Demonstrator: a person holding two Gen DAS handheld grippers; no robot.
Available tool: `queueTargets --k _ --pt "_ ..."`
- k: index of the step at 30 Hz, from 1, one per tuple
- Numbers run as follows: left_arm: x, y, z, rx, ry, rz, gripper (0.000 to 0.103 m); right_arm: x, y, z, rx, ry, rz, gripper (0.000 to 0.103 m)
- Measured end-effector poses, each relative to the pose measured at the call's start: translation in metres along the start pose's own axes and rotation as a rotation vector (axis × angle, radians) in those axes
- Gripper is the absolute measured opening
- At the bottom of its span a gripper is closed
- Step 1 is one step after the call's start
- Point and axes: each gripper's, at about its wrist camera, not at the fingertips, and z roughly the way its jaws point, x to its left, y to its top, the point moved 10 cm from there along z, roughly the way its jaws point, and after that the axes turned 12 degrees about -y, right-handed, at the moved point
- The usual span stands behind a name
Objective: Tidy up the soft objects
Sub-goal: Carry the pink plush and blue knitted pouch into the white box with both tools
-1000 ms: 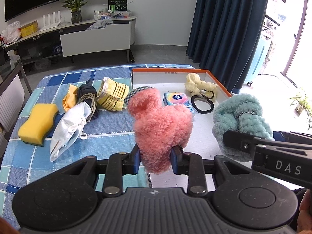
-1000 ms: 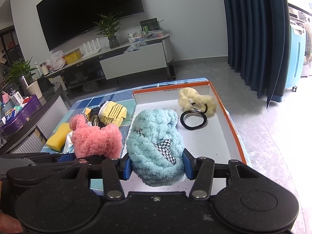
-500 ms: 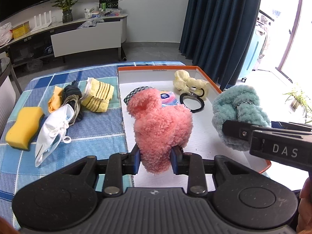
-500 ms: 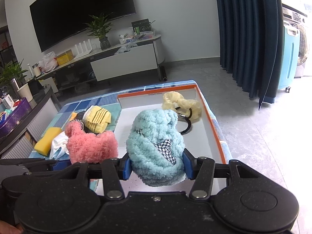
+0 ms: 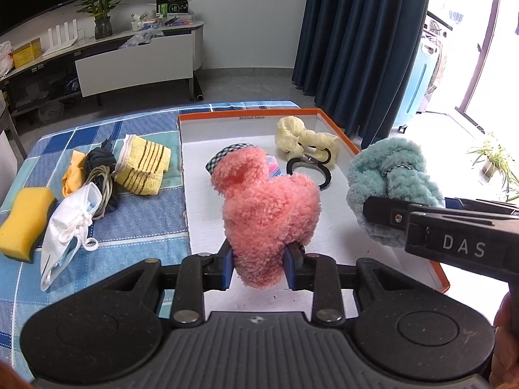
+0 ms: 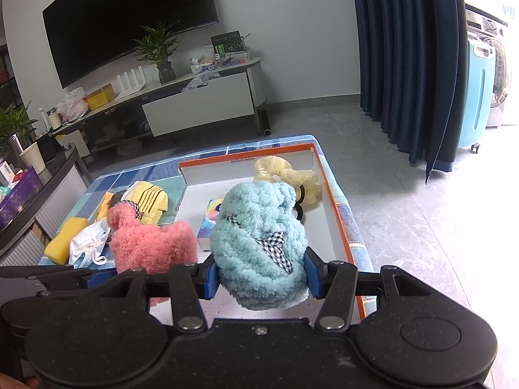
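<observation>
My left gripper (image 5: 259, 267) is shut on a fluffy pink plush piece (image 5: 266, 214) and holds it above the near part of the orange-rimmed white tray (image 5: 327, 123). My right gripper (image 6: 259, 280) is shut on a fluffy teal plush piece (image 6: 259, 243) with a checked ribbon, also above the tray (image 6: 339, 220). The teal piece (image 5: 389, 184) shows right of the pink one in the left wrist view; the pink one (image 6: 152, 243) shows left in the right wrist view. In the tray lie a pale yellow scrunchie (image 5: 301, 139), a black hair tie (image 5: 308, 170) and a colourful tissue pack (image 6: 211, 220).
On the blue checked cloth (image 5: 146, 207) left of the tray lie a yellow striped towel (image 5: 142, 168), a white face mask (image 5: 68, 223), a yellow sponge (image 5: 24, 220), an orange cloth and a dark cord bundle (image 5: 100, 168). The table's right edge drops to the floor.
Both grippers have lifted and drawn back a little with their plush pieces still held; the tray and table items look farther away. The grips have not changed.
</observation>
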Motion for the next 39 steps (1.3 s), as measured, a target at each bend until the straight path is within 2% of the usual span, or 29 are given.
queueTargets --k 39 --pt "-0.015 0.008 0.043 0.059 -0.032 0.037 0.032 -0.012 0.019 0.054 0.035 -0.020 0.009 0.065"
